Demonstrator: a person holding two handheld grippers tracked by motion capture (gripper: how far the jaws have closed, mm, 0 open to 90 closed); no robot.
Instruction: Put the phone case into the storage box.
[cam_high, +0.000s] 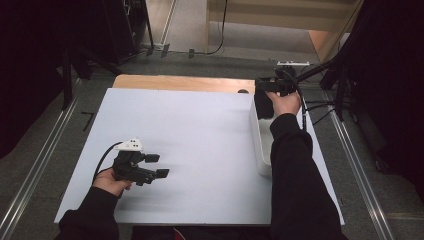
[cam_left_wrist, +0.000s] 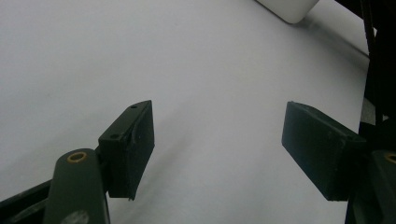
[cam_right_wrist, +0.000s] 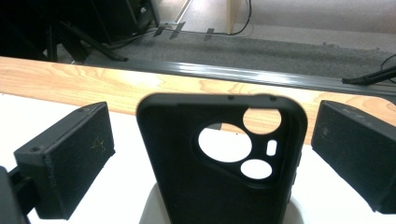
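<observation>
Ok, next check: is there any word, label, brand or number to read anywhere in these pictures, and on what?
None can be read.
Phone case: plain black, camera cut-outs, no lettering.
White bin: no label visible.
Left gripper: white plate on top, no readable print.
Right gripper: faint yellowish scratches on one pad, not letters.
White board: blank.

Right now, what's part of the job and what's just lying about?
In the job:
- black phone case, standing between the open right tongs
- white bin it stands in

Lying about:
- left tongs, open over bare white board
- wooden table edge
- floor cables
</observation>
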